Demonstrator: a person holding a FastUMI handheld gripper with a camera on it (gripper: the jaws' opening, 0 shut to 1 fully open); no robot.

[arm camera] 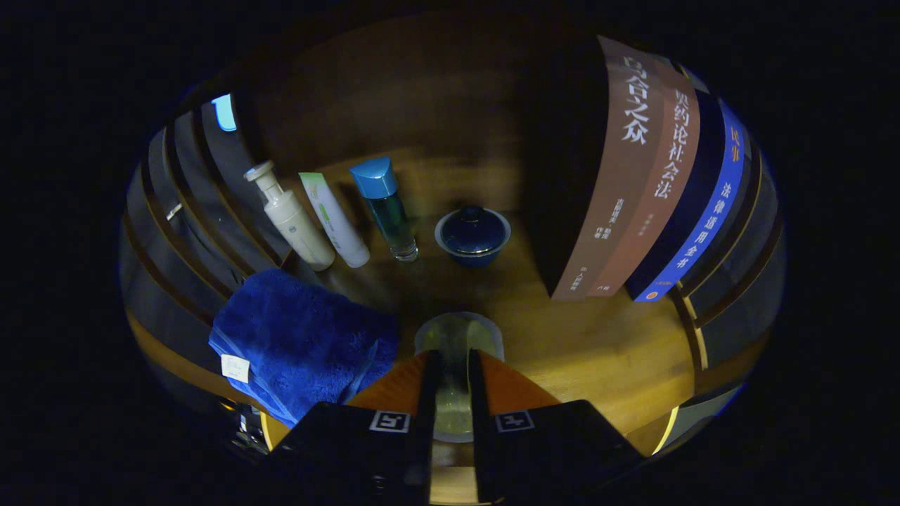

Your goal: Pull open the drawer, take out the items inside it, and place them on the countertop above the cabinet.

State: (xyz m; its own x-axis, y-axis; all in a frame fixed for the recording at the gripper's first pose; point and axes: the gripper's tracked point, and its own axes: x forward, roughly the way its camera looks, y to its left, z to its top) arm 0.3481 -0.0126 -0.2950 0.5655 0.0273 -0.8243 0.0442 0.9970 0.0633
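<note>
I note three books (633,190) standing upright, pressed side by side. Left of them, standing apart: lidded blue bowl (472,235), blue-capped bottle (387,207), white tube (334,219), white pump bottle (290,216), in a row.

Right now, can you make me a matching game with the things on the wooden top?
1 towel
2 lidded cup
3 books
4 glass jar

A standing upright in a row
B between the fingers of the gripper
C folded, blue, beside the fingers
D dark blue, beyond the fingers

Pairs: 1-C, 2-D, 3-A, 4-B
</note>
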